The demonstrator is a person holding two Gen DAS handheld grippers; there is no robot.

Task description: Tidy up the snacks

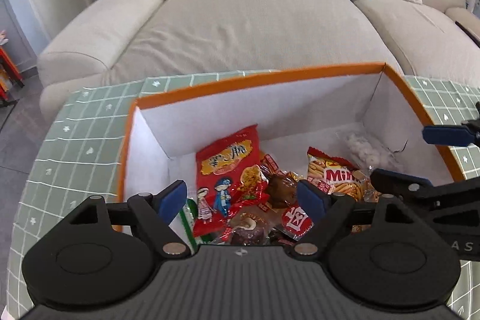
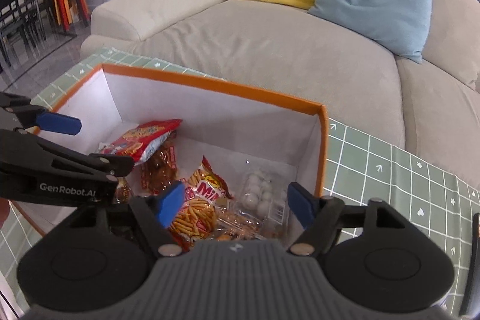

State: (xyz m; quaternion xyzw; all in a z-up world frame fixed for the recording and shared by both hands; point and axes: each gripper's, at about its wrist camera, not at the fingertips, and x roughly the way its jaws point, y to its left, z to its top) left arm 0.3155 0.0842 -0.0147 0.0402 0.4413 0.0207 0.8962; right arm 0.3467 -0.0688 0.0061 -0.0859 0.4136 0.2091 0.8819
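1. Both views bright, even daylight; colours true, no dim patches.
2. Soft shadows only: inside the white box (image 1: 300, 107) under its near wall, and below the snack packs.
3. Glare: small highlights on the glossy red packet (image 1: 228, 167) and clear wrappers (image 2: 261, 194).
4. Strong fisheye bend w/ dark corners; tablecloth grid (image 2: 390, 170) curves at edges.
5. Slight softness/motion blur on the box rim in the left wrist view; sofa (image 1: 255, 29) a bit soft.
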